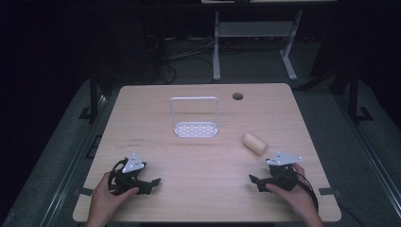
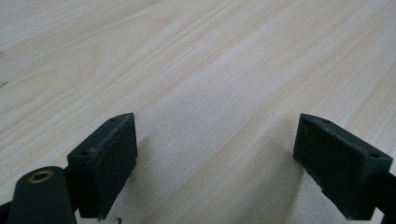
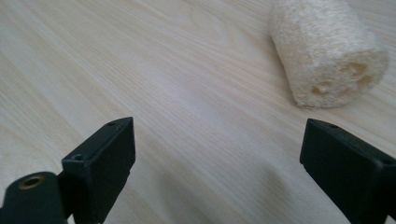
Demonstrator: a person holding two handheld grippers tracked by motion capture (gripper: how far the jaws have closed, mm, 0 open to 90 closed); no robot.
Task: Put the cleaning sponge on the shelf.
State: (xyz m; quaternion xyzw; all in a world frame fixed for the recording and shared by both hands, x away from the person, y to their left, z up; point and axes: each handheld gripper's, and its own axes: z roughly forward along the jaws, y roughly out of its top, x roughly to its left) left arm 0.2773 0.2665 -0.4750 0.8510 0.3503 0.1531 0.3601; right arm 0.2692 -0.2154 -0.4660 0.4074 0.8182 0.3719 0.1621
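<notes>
A beige loofah cylinder (image 1: 255, 144) lies on its side on the right part of the wooden table (image 1: 198, 161). In the right gripper view the loofah (image 3: 327, 51) sits ahead and to the right, past the jaws, its porous end facing me. My right gripper (image 1: 255, 183) rests near the front right, open (image 3: 217, 149), with only bare wood between its jaws. Near the front left, my left gripper (image 1: 152, 185) is open (image 2: 215, 140) as well and holds nothing. A hand grips each tool.
A white wire rack (image 1: 195, 118) with a perforated base and a tall looped frame stands at the table's middle back. A round cable hole (image 1: 238, 96) lies behind it to the right. Dark floor, cables and a desk frame (image 1: 255, 42) lie beyond the far edge.
</notes>
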